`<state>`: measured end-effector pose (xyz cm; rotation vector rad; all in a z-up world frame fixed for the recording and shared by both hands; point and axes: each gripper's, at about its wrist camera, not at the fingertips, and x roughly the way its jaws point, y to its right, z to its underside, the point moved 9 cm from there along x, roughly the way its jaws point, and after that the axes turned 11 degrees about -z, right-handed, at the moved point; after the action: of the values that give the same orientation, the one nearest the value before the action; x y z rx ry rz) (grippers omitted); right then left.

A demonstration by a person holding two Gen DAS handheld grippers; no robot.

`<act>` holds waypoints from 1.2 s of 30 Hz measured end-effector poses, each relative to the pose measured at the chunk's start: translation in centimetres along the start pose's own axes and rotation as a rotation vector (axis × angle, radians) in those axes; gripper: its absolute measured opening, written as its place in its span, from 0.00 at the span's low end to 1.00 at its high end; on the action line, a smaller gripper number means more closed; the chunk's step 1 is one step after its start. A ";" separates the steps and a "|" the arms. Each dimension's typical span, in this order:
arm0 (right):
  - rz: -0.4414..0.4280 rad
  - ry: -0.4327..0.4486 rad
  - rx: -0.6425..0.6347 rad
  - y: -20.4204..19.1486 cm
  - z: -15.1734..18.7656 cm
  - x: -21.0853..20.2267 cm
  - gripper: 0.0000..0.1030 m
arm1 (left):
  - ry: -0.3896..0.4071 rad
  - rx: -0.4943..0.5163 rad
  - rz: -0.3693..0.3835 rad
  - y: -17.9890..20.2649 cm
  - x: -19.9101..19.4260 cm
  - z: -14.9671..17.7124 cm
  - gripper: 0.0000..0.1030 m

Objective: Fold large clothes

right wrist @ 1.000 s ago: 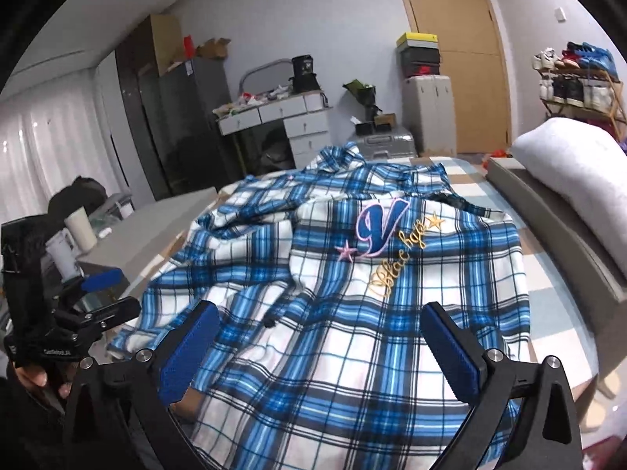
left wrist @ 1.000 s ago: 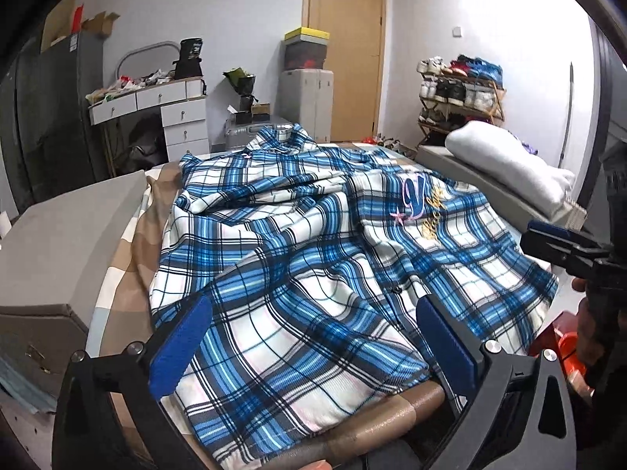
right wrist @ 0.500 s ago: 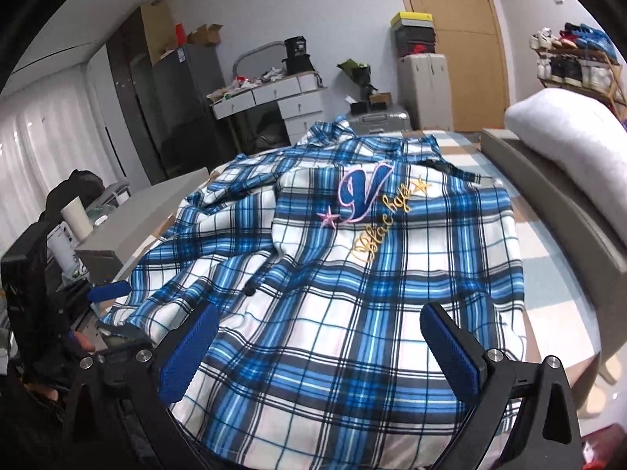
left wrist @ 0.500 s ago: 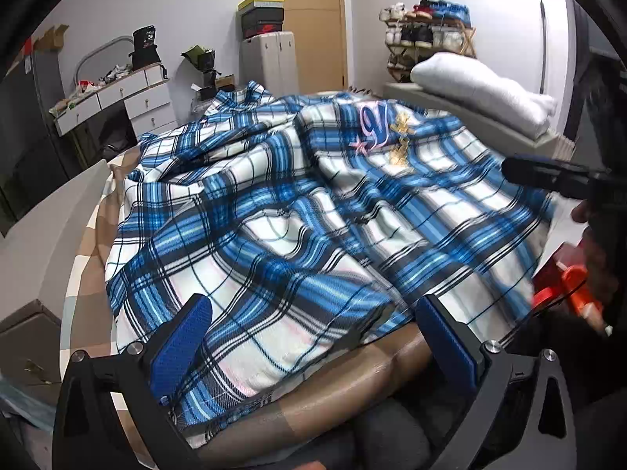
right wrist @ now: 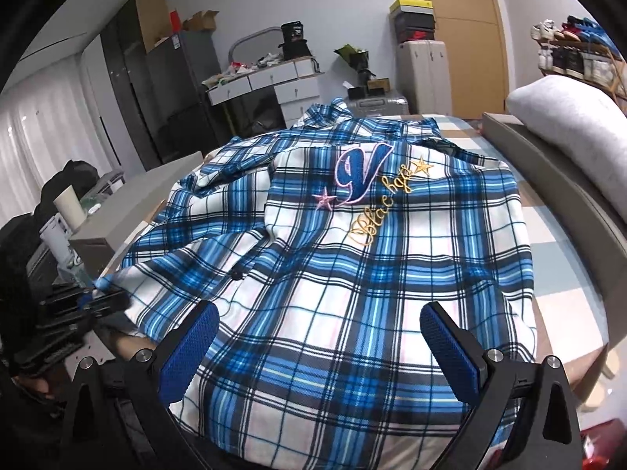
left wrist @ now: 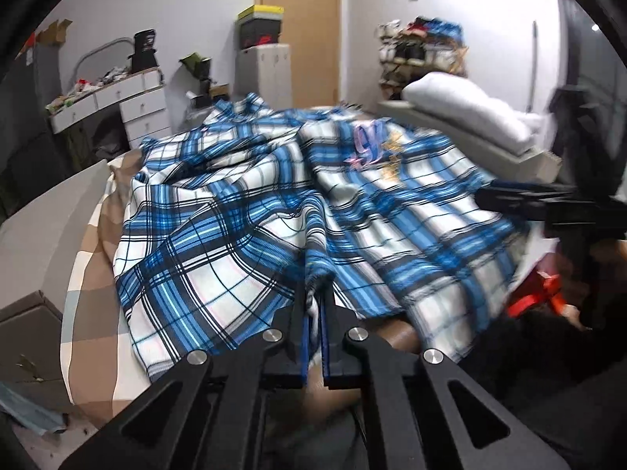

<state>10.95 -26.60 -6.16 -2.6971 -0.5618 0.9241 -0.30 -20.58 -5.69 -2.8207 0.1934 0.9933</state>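
A large blue and white plaid shirt lies spread on the bed, back up, with an embroidered letter and gold script. My left gripper is shut on the shirt's near hem, which bunches into a ridge between the pads. It also shows at the left of the right wrist view, pinching the hem corner. My right gripper is open above the shirt's near hem, with the cloth lying under its blue pads. It shows blurred at the right of the left wrist view.
The bed has a checked sheet and grey padded sides. A white pillow lies on the right side. A white drawer desk, a suitcase, a shoe rack and a door stand at the back.
My left gripper moved forward to the hem and shut on it, bunching the cloth. My right gripper lowered closer over the shirt's near hem and stays open.
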 end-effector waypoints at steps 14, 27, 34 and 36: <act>-0.029 -0.050 -0.059 -2.1 0.4 0.9 1.00 | 0.013 0.048 0.008 -0.5 -2.2 1.0 0.56; -0.047 -0.075 -0.159 -4.8 1.2 1.8 1.00 | 0.045 0.134 -0.226 -0.6 2.3 -0.3 0.00; -0.046 -0.060 -0.121 -3.6 0.9 1.2 1.00 | 0.139 0.008 -0.049 -2.5 -3.4 -1.3 0.00; -0.048 -0.070 -0.101 -3.2 0.9 1.5 1.00 | 0.157 0.015 0.015 -2.5 -4.7 -0.9 0.00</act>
<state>10.56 -22.97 -6.57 -2.7355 -0.7029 1.0059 -2.94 -17.98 -1.81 -2.8881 0.2385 0.7694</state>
